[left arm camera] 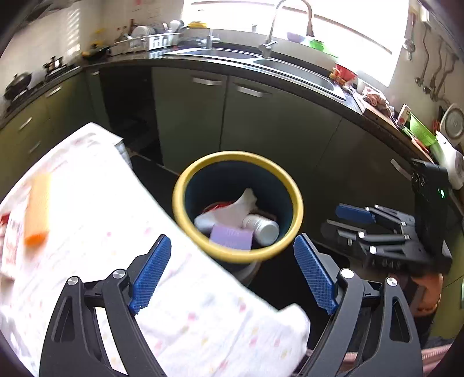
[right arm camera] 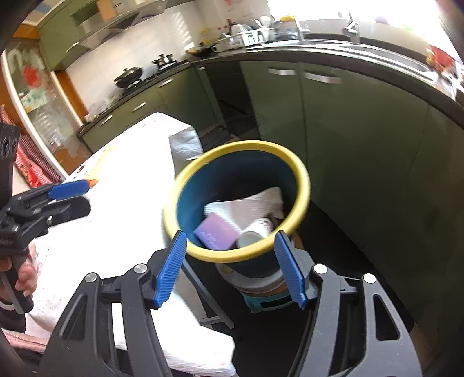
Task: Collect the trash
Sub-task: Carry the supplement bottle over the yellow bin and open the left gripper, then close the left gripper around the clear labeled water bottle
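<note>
Daylit kitchen, strong fisheye bending and dark corners.
The far window point(left arm camera: 290, 17) blows out white; the tablecloth point(left arm camera: 101, 203) glares; the bin's yellow rim point(left arm camera: 179, 188) smears with motion blur.

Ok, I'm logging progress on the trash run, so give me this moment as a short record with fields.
bin: blue trash bin with yellow rim, beside the cloth-covered table
bin contents: purple box, white bottle, crumpled white paper
left on table: orange sponge
left gripper: open, nothing between the jaws
right gripper: open, empty, near the bin rim
</note>
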The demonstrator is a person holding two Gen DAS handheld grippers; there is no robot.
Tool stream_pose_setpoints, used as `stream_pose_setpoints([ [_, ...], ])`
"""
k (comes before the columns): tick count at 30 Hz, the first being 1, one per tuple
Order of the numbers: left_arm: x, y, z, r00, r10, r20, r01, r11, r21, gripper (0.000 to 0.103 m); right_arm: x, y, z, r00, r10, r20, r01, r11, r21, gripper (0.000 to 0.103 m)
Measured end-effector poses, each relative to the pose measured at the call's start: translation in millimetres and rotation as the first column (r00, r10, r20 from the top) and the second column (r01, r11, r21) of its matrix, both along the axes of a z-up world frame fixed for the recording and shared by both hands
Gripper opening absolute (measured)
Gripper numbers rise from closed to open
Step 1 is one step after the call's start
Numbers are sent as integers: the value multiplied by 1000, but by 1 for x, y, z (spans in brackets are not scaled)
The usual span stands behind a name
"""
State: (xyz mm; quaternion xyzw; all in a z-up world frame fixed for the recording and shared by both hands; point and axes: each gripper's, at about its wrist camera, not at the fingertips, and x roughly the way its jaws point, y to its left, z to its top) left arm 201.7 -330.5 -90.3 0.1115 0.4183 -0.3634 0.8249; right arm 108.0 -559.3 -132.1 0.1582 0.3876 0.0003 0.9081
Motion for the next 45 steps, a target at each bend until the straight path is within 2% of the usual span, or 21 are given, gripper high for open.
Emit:
stream_pose_setpoints([
  [5, -20, 67, 11, 994, 99, 38, -98, 995, -25, 89, 3, 30, 12, 998, 55, 9, -55, 998, -27, 60],
  [10, -37, 134, 24, 967, 234, 103, -229, 972, -55, 96, 8, 67, 22, 992, 121, 14, -121, 992, -47, 61],
  [16, -60, 221, 36, 910, 387, 148, -381, 922, -66, 98, 18, 119, 29, 975, 221, 8, -220, 972, -77, 61],
  [20, -67, 272, 36, 866, 467, 178, -470, 882, -27, 98, 23, 151, 32, 960, 280, 1, -279, 956, -91, 61],
  [22, -64, 298, 33, 840, 509, 189, -521, 853, 19, 98, 24, 163, 33, 951, 308, -2, -307, 947, -96, 61],
  [25, -53, 326, 23, 827, 545, 140, -556, 829, 60, 98, 27, 177, 32, 943, 333, -10, -332, 938, -101, 61],
  [29, -28, 350, 5, 835, 550, 16, -549, 830, 100, 98, 28, 187, 32, 937, 350, -18, -350, 931, -106, 61],
  [37, 15, 347, -28, 836, 543, -72, -520, 828, 208, 96, 29, 186, 29, 934, 356, -26, -357, 930, -92, 63],
  [41, 27, 348, -42, 827, 554, -93, -514, 814, 269, 96, 29, 181, 27, 936, 352, -24, -353, 932, -81, 63],
  [45, 33, 349, -51, 817, 564, -121, -513, 806, 296, 95, 31, 178, 24, 937, 349, -27, -350, 934, -71, 63],
])
